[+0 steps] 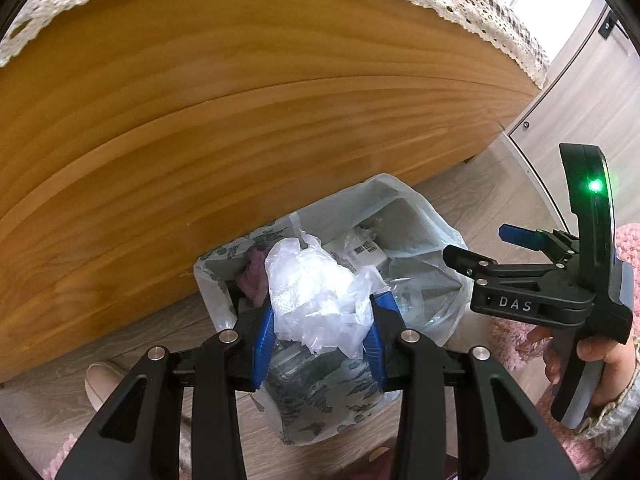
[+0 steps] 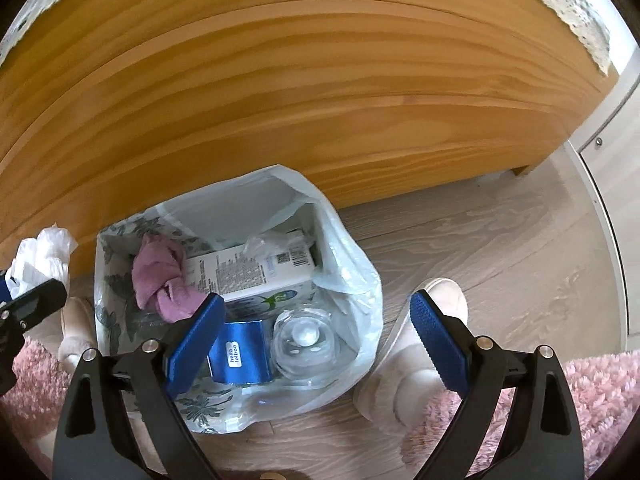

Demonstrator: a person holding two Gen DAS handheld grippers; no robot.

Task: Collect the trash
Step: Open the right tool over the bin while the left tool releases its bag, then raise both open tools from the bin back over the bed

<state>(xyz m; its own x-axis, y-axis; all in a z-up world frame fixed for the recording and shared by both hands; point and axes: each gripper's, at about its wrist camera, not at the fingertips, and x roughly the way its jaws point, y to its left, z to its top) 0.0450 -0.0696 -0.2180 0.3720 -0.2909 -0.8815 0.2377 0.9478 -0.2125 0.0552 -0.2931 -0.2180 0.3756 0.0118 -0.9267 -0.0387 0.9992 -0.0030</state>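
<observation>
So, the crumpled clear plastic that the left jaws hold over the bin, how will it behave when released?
The crumpled plastic looks thin and floppy, so it probably springs open a little. It seems very light, so it may drift rather than drop straight. It could cling to a blue pad, or rest on top of the trash bag.

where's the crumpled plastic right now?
Left wrist view, centre: the crumpled plastic is pinched in the left gripper, above the open trash bag beside the wooden panel. Right wrist view shows it at far left.
</observation>
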